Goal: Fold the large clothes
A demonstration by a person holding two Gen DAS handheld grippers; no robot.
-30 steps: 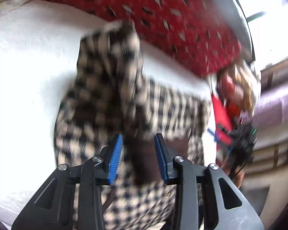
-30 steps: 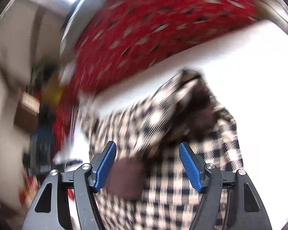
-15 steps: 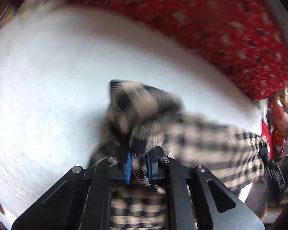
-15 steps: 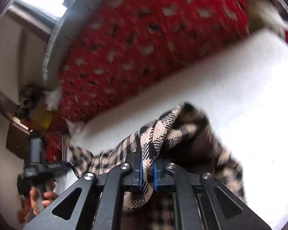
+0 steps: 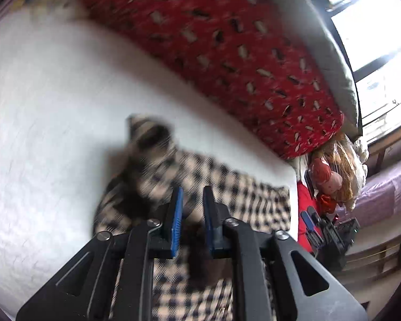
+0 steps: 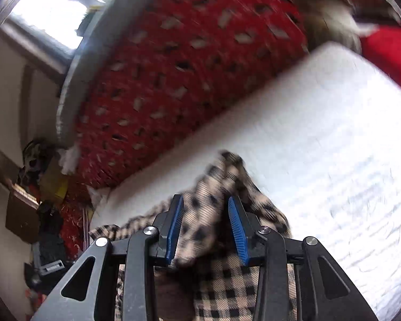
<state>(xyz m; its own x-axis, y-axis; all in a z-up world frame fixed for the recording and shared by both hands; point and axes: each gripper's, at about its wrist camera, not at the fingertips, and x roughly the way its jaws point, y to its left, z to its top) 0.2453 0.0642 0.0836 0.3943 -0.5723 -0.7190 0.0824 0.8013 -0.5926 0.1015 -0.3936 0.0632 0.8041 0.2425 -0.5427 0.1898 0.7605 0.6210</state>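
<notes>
The checked shirt point(image 5: 222, 187) lay on the white bed point(image 5: 53, 107), black and cream squares all over it. It was bunched up into a soft heap at its far end, and the rest spread flat toward the near edge of the bed. A plain brown part of it showed low down, close under the tongs. The heap looked blurry in both views.

The left tongs point(image 5: 192, 208) hung just over the shirt. Their two blue pads point(image 5: 177, 222) stood a little apart, with a small gap between them. Nothing was pinched in that gap. The shirt could be seen through it.

The right tongs point(image 6: 204, 227) hung over the same shirt point(image 6: 214, 200). Their blue pads point(image 6: 237, 230) stood wider apart than the left ones. A lump of the shirt sat in the gap between them, but the pads did not squeeze it.

Behind the shirt, a big red blanket point(image 5: 227, 40) with small pale marks lay along the far side of the bed. Past the blanket there was a bright window point(image 5: 374, 26). At the end of the bed a doll point(image 5: 331, 176) with orange hair sat in a pile of things. The right tongs showed there too, low down in the left view.
</notes>
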